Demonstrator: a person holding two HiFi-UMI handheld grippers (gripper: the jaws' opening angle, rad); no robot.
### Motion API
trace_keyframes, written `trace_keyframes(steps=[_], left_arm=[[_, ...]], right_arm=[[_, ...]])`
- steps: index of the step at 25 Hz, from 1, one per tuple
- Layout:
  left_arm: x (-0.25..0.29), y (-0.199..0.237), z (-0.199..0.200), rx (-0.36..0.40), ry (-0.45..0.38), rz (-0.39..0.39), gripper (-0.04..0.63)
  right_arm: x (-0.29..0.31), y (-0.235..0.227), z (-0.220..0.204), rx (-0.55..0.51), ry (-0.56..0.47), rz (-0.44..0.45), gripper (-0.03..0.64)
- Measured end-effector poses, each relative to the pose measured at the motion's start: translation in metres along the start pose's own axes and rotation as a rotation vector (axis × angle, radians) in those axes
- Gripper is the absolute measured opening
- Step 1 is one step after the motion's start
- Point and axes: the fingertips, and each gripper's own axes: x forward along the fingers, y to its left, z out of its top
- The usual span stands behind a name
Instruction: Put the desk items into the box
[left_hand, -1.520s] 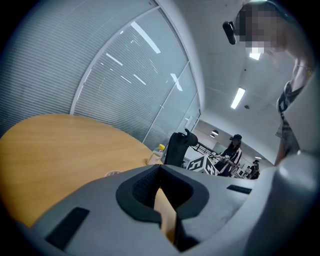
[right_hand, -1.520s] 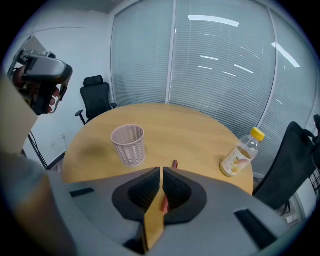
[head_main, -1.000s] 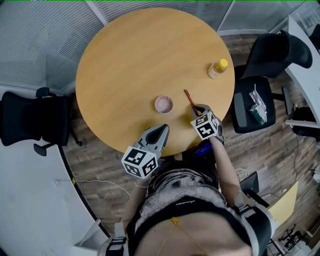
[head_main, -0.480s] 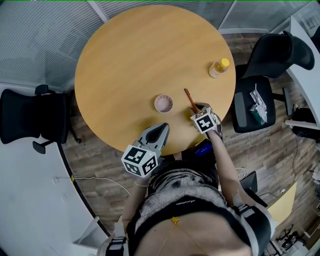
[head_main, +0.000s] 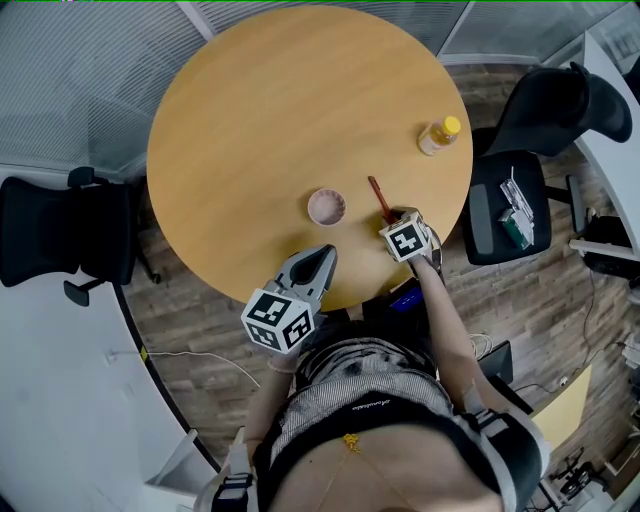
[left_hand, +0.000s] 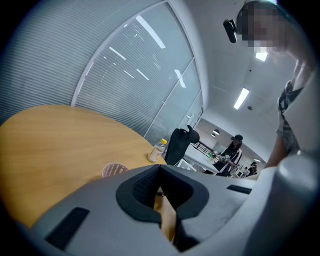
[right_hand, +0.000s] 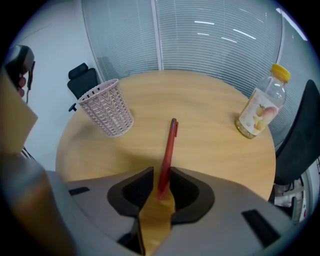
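A red pen (head_main: 379, 198) lies on the round wooden table (head_main: 270, 120), right of a small pink mesh basket (head_main: 327, 208). My right gripper (head_main: 396, 214) points steeply down over the pen's near end. In the right gripper view the pen (right_hand: 169, 150) runs between the jaws of the right gripper (right_hand: 161, 182), which have just been opening; they stand open and the pads do not press on it. The basket (right_hand: 107, 108) stands upright to the pen's left. My left gripper (head_main: 325, 256) hovers at the table's near edge, shut and empty.
A yellow-capped juice bottle (head_main: 436, 136) stands at the table's right rim, also visible as the bottle (right_hand: 261, 107) beyond the pen. Black office chairs stand left (head_main: 60, 235) and right (head_main: 540, 110) of the table; the seat (head_main: 515, 215) by the right chair carries small items.
The right gripper has sunk a little toward the table at the pen's near end and tilted further down. The left gripper, pen, basket and bottle have stayed put.
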Motion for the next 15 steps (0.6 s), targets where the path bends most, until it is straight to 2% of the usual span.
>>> trace_keyframes(steps=[3,8,15], left_arm=[[0.001,0.000,0.003,-0.002,-0.008,-0.001,0.018],[0.003,0.001,0.008,0.005,-0.018,0.005,0.018],[0.007,-0.004,0.012,0.015,-0.021,0.000,0.018]], right_arm=[[0.002,-0.002,-0.001,0.014,-0.006,0.023,0.109],[0.004,-0.007,-0.003,0.094,-0.010,0.062,0.064],[0.004,-0.008,-0.003,0.060,0.019,0.061,0.061]])
